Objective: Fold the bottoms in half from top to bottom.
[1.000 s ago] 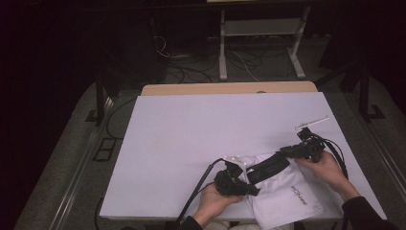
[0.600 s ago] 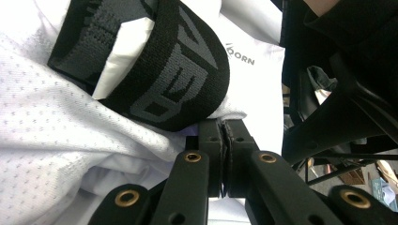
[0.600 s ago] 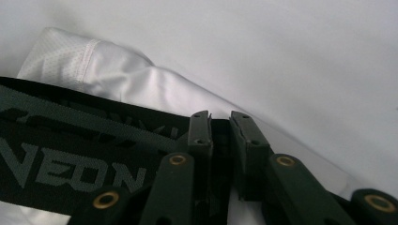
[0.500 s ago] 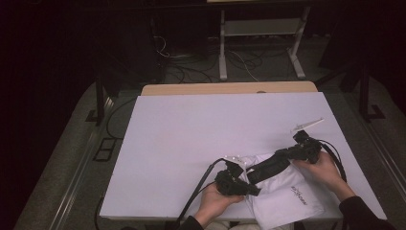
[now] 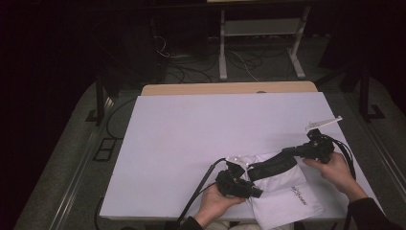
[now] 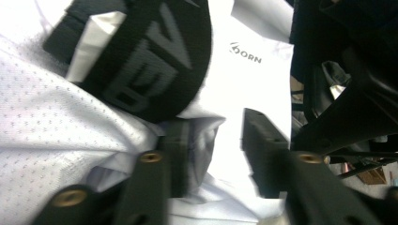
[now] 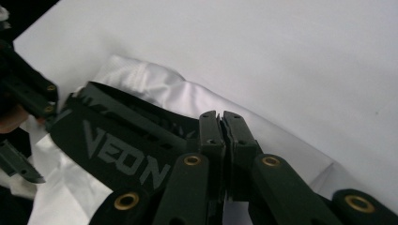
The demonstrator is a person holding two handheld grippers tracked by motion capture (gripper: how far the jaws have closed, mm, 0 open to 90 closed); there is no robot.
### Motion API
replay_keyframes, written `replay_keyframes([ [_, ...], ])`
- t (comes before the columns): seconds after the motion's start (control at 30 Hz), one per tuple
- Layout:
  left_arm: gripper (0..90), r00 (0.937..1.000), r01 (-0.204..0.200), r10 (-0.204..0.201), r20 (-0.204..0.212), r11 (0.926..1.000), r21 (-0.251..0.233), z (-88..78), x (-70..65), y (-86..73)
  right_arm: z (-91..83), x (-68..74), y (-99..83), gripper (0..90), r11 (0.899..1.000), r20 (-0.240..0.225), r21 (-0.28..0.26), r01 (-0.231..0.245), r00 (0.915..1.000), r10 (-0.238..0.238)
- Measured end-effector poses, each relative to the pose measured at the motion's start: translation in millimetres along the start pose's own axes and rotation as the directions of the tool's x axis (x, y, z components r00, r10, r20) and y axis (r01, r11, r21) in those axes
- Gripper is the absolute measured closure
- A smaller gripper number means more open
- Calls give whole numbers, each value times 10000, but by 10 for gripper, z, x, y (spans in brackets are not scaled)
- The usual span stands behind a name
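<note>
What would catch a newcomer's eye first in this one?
The white garment with its black waistband stands out, bunched at the near right edge of the white table. Both grippers meet on it: the right gripper is pinched shut at the waistband, while the left gripper has its jaws parted, having just been opening, with white fabric between them.
</note>
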State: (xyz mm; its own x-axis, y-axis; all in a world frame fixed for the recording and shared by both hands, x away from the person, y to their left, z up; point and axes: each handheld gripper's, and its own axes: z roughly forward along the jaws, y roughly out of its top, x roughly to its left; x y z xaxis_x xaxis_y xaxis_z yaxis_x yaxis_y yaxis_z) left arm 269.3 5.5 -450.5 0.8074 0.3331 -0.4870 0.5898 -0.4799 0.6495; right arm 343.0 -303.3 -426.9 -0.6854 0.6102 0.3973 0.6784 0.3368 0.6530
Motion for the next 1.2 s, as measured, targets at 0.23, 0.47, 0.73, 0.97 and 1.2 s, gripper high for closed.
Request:
replay_keyframes([
  [0.23, 329, 9923, -326, 271, -1210, 9985, -435, -155, -119, -36, -58, 47, 7, 861, 9996, -107, -202, 203, 9997, -205],
  [0.47, 180, 9924, -308, 156, -1224, 9919, -1234, -329, -30, 28, -124, 134, -88, 861, 9993, -450, -87, 375, 9983, -378],
  [0.73, 131, 9885, -363, 14, -1512, 9729, -2284, -459, 138, 186, -240, 175, -287, 861, 9995, -875, -165, 275, 9957, -288],
  [0.97, 130, 9826, -234, -261, -1839, 9648, -2620, -521, 257, 222, -319, 233, -454, 861, 9988, -1511, -185, 457, 9873, -480],
  [1.2, 130, 9823, -213, -319, -1848, 9601, -2788, -518, 282, 230, -359, 250, -591, 858, 9983, -1860, -144, 561, 9808, -578],
])
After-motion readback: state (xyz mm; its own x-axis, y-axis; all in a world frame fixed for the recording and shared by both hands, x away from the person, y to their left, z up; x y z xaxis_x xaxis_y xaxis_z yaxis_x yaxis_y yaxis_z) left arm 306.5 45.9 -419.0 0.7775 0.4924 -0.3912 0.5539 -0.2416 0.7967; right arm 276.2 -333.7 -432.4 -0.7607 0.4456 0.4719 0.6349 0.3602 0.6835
